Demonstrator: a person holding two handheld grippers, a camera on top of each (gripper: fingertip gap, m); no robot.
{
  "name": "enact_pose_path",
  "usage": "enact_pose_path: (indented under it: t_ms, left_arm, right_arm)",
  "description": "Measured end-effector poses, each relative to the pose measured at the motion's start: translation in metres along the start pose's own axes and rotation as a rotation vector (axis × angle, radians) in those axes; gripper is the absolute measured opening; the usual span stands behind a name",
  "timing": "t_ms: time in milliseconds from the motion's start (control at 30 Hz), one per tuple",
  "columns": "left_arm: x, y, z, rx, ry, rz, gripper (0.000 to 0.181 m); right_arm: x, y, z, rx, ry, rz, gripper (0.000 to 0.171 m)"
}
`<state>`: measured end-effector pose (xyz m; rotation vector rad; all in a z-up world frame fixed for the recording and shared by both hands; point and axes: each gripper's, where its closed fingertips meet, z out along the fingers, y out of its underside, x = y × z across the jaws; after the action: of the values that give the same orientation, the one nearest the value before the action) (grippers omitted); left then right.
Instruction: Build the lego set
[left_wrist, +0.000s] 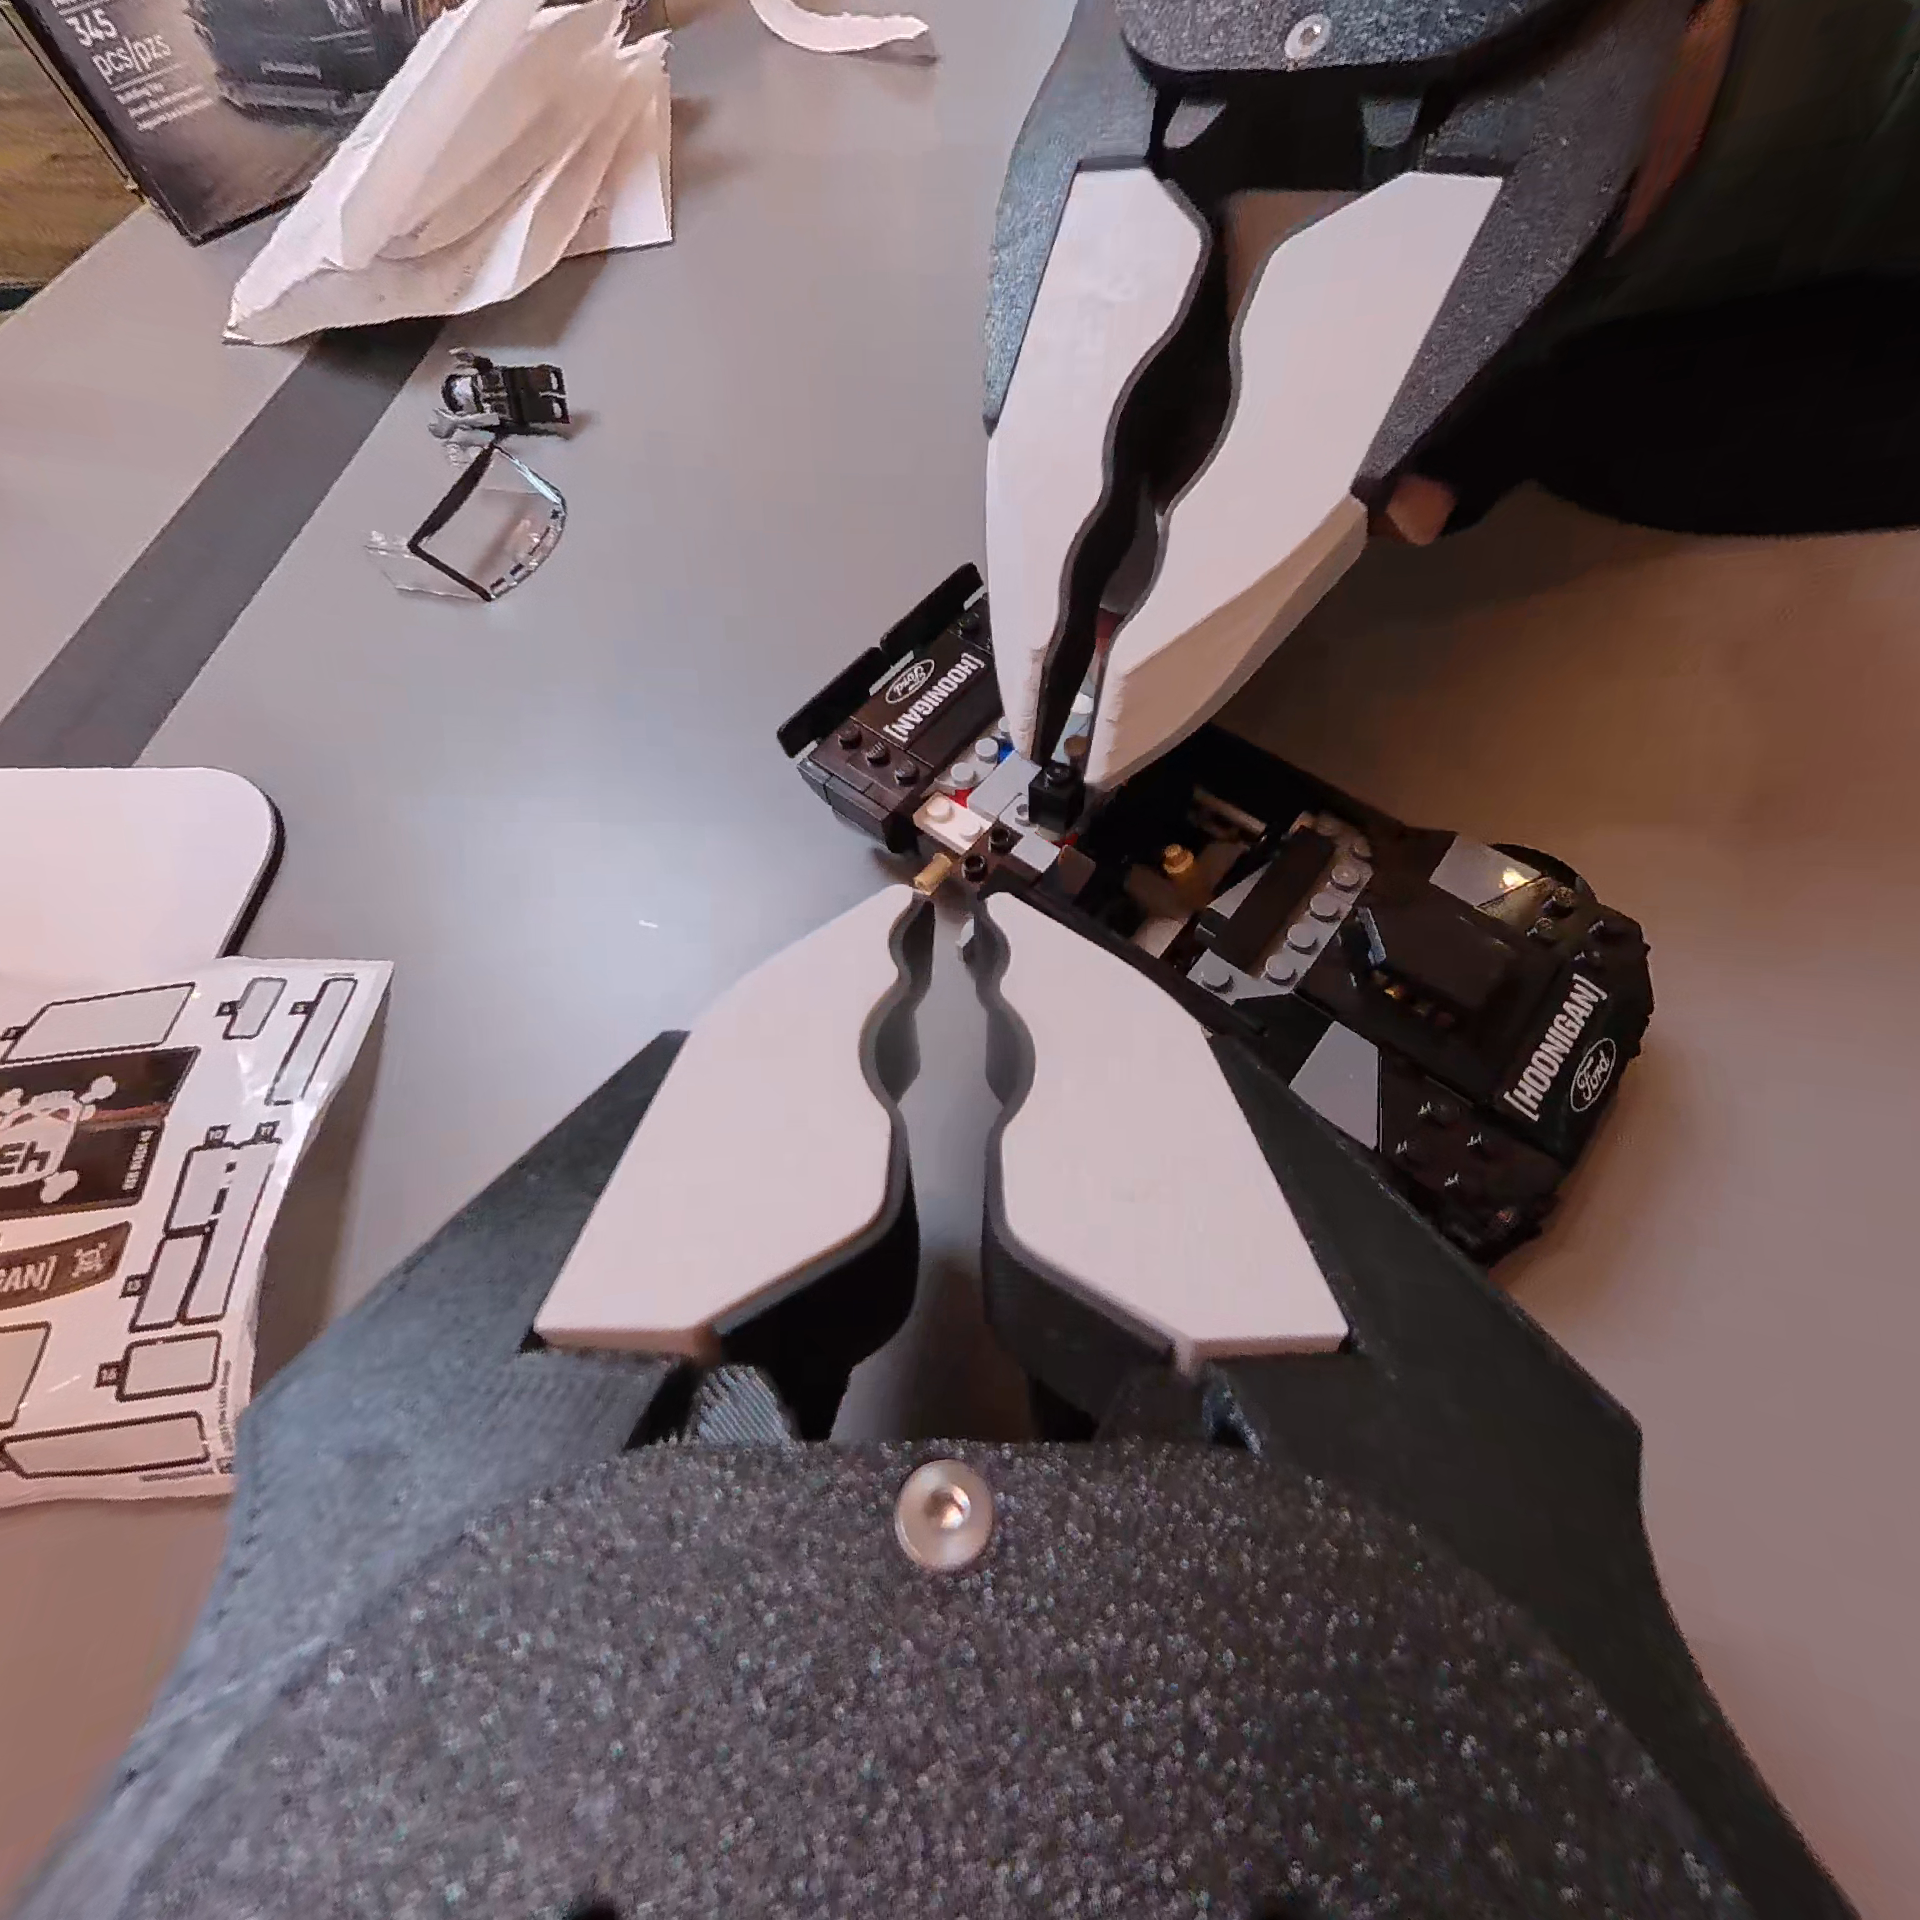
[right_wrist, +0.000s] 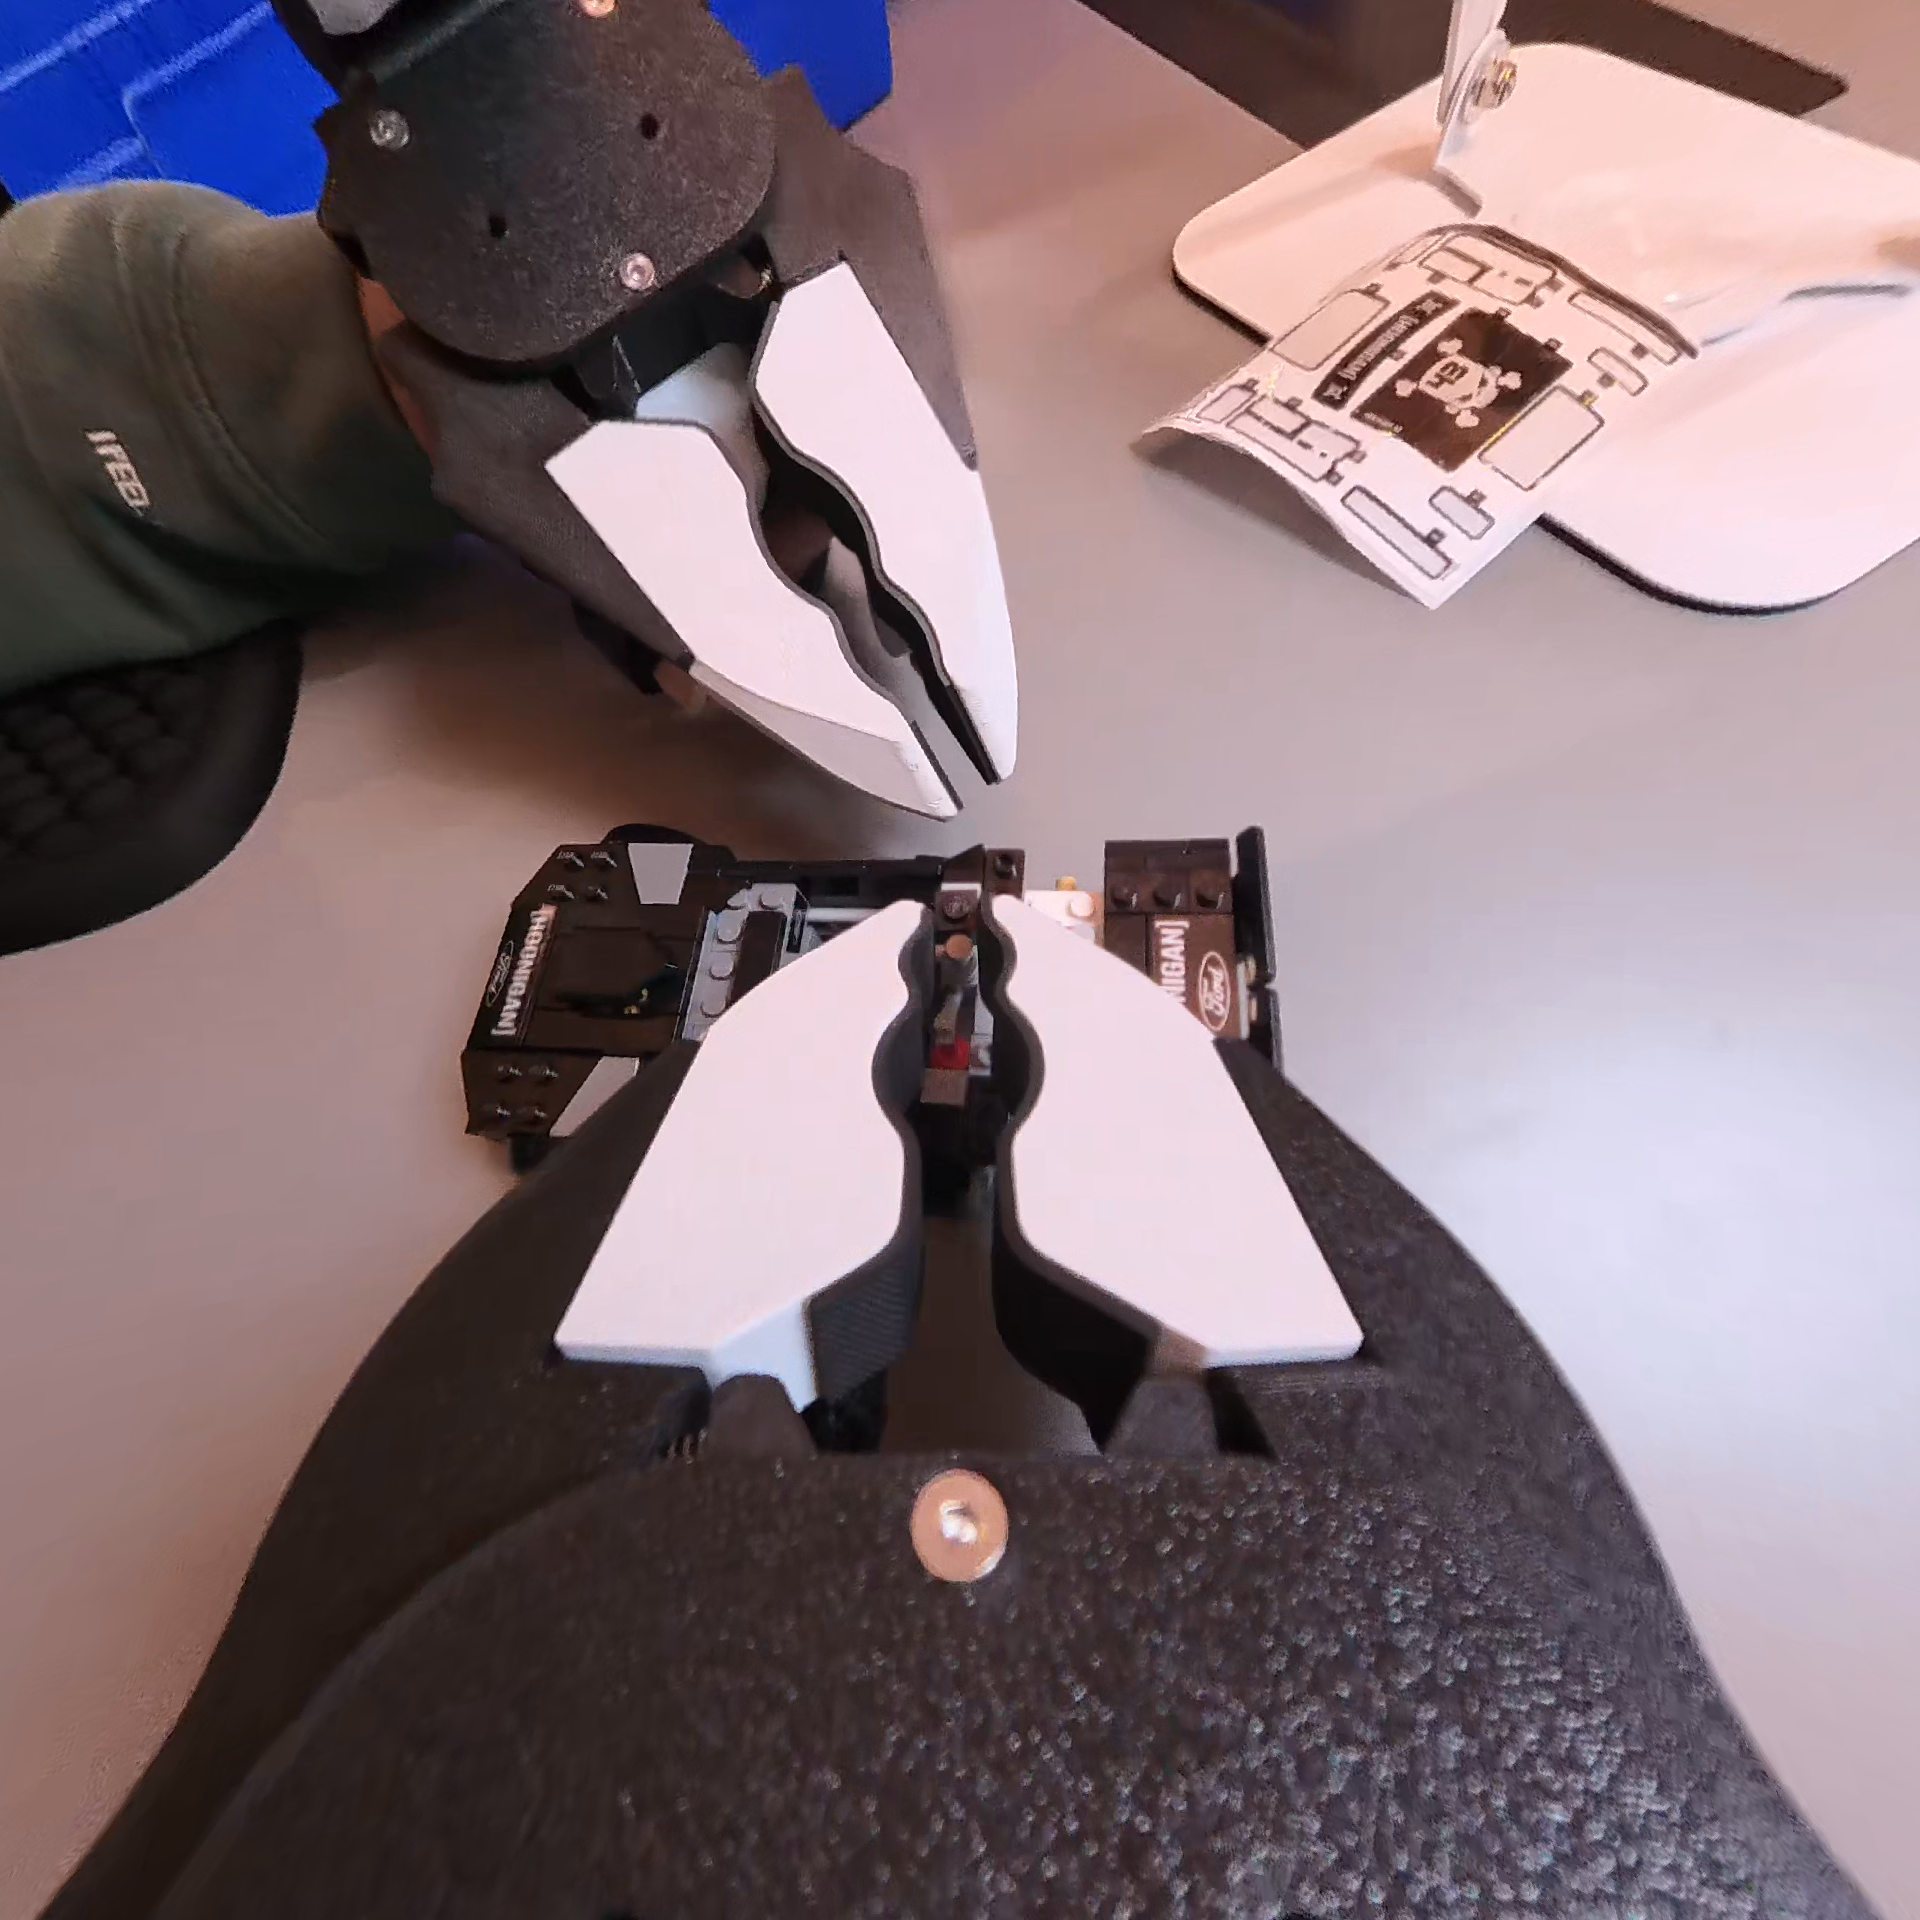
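Half-built black lego car (left_wrist: 1299, 935) lies on the grey table (left_wrist: 727, 623), roof off, interior studs exposed. Right gripper (left_wrist: 1060, 769) comes down on the middle of the car, its tips pinching a small black 1x1 brick (left_wrist: 1051, 795) over grey plates. From the right wrist view the brick is hard to pick out between the fingers; only dark and grey bits show there.

Left gripper (left_wrist: 948, 920) hovers just beside the car's near edge, fingers nearly pressed together with a thin gap, holding nothing I can see. A tan pin (left_wrist: 932, 876) sticks out of the car right at its tips.

Risks, my judgement:
- The brick is tiny, so a tilted press could seat it one stud off or leave it crooked.
- Nothing braces the car, and a downward push may slide or rock it on the smooth table.
- Wide right fingers could knock neighbouring loose plates when they release.
- The left tips could bump the tan pin if they close in.

The clear windscreen piece (left_wrist: 478, 530) and small black subassembly (left_wrist: 509, 390) sit well apart, untouched. The sticker sheet (left_wrist: 135, 1195) lies to the left, partly on a white stand base (left_wrist: 125, 862).
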<state>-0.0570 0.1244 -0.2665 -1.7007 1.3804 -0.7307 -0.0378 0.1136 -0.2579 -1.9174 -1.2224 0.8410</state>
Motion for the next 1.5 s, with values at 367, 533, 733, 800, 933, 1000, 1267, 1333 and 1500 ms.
enact_pose_path:
  t_ms: [367,533,733,800,933,1000,1267,1333,1500]
  left_arm:
    - [0.003,0.004,0.003,-0.024,0.011,0.014,0.006]
    - [0.004,0.003,0.003,-0.022,0.016,0.014,0.006]
    - [0.007,-0.003,0.002,0.016,0.027,0.012,0.006]
    - [0.008,-0.007,0.001,0.034,0.028,0.011,0.006]
    - [0.012,-0.013,0.001,0.059,0.036,0.031,0.008]
    - [0.014,-0.016,0.002,0.062,0.034,0.044,0.008]
    - [0.018,-0.017,0.005,0.063,0.035,0.066,0.009]
    - [0.018,-0.017,0.005,0.064,0.034,0.066,0.009]
    - [0.019,-0.018,0.006,0.067,0.037,0.07,0.008]
  right_arm:
    - [0.001,-0.001,-0.001,-0.022,-0.047,0.147,0.007]
    - [0.001,0.0,0.0,-0.032,-0.041,0.127,0.007]
    - [0.0,-0.001,-0.002,-0.031,-0.035,0.096,0.007]
    - [-0.001,-0.001,-0.002,-0.031,-0.032,0.079,0.007]
    - [-0.002,-0.002,-0.004,-0.027,-0.033,0.044,0.007]
    - [-0.002,-0.003,-0.004,-0.023,-0.03,0.027,0.007]
    - [-0.003,-0.002,-0.005,-0.025,-0.03,-0.012,0.007]
    - [-0.003,-0.002,-0.005,-0.026,-0.028,-0.02,0.007]
    - [-0.003,0.0,-0.005,-0.025,-0.032,-0.027,0.008]
